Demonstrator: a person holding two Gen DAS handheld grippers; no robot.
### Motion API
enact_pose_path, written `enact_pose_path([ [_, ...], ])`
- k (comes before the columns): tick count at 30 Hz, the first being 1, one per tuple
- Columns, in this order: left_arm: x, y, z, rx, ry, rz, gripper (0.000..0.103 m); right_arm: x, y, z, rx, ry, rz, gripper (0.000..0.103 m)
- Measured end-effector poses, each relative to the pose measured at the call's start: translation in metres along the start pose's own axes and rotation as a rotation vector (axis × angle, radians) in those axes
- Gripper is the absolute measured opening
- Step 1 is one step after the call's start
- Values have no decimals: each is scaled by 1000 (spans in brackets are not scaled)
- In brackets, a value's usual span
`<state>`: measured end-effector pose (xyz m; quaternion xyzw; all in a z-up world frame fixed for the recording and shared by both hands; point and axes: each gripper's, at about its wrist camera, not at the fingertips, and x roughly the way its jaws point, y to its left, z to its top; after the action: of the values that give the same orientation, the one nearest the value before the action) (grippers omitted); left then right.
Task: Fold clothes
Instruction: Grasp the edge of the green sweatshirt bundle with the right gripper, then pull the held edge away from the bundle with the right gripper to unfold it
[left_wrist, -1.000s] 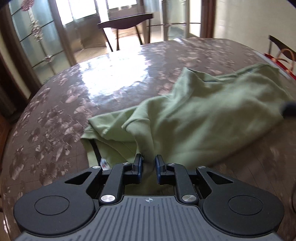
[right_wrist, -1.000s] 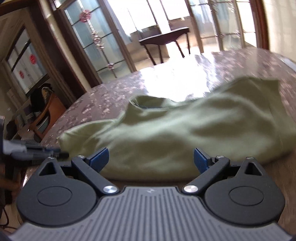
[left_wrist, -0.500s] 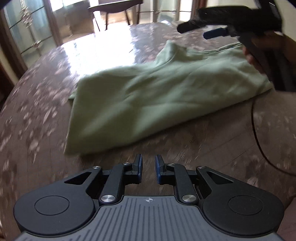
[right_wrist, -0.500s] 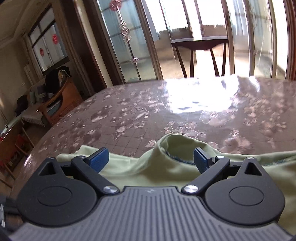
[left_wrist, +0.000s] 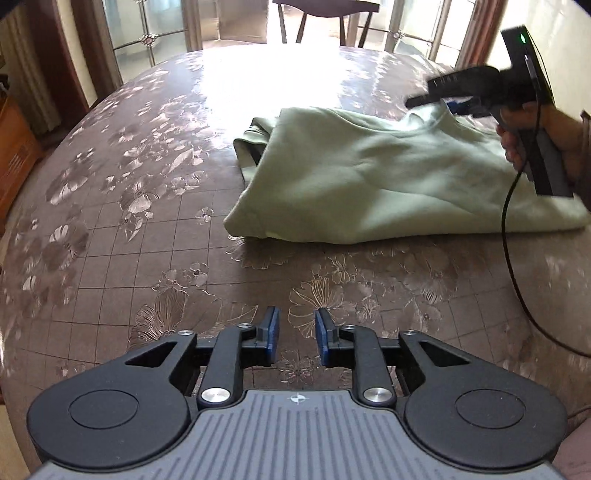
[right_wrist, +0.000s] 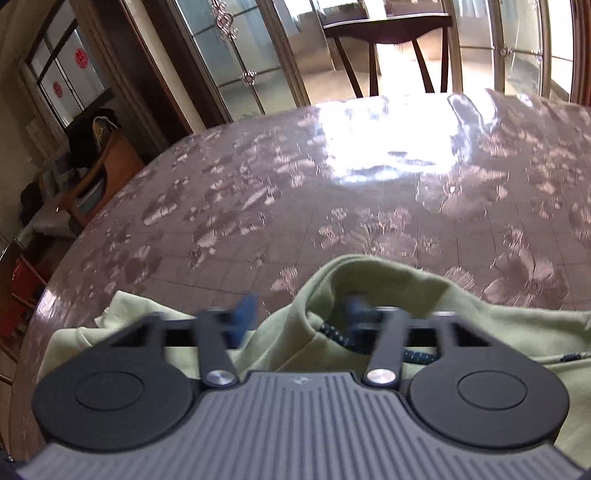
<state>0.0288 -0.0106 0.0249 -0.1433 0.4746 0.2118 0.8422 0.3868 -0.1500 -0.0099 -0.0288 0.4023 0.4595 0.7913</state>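
Garment (left_wrist: 373, 184) — one; tools — two, parted.

— What lies ahead of the left gripper (left_wrist: 294, 336)?
— The garment (left_wrist: 391, 181), on the table (left_wrist: 122, 206), ahead and right.
— And the right gripper (right_wrist: 301, 314)?
— Over the garment's collar (right_wrist: 332, 295); bare table beyond

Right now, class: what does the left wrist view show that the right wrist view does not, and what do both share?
Left wrist only: the whole folded green sweatshirt, the hand holding the right gripper, and the empty left gripper. Right wrist only: the raised collar between its blurred fingers. Shared: sweatshirt and floral table.
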Motion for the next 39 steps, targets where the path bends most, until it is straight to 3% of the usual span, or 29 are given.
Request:
enact_pose_path([
  [7,4,-6,13,19,-15,-47,42,-30,4,-12,41,-55,97,18],
  [11,5,-8,21,27,-28,-86,63,-70,10,-30,55,-101,143,17],
  [16,4,-5,29,29,-59,-131,67,-105,18,-73,76,-100,136,18],
  [27,-8,30,30,-7,-111,-71,73,-165,34,-180,134,-42,76,19],
  [32,-8,41,33,-11,-123,-80,77,-193,42,-228,160,-15,49,21],
  [36,-1,31,38,10,-118,-101,78,-221,37,-255,170,-18,6,27],
  [38,2,21,38,25,-111,-120,78,-234,33,-257,176,-39,-39,45],
  [39,3,16,38,37,-106,-131,79,-241,31,-256,178,-62,-64,49],
])
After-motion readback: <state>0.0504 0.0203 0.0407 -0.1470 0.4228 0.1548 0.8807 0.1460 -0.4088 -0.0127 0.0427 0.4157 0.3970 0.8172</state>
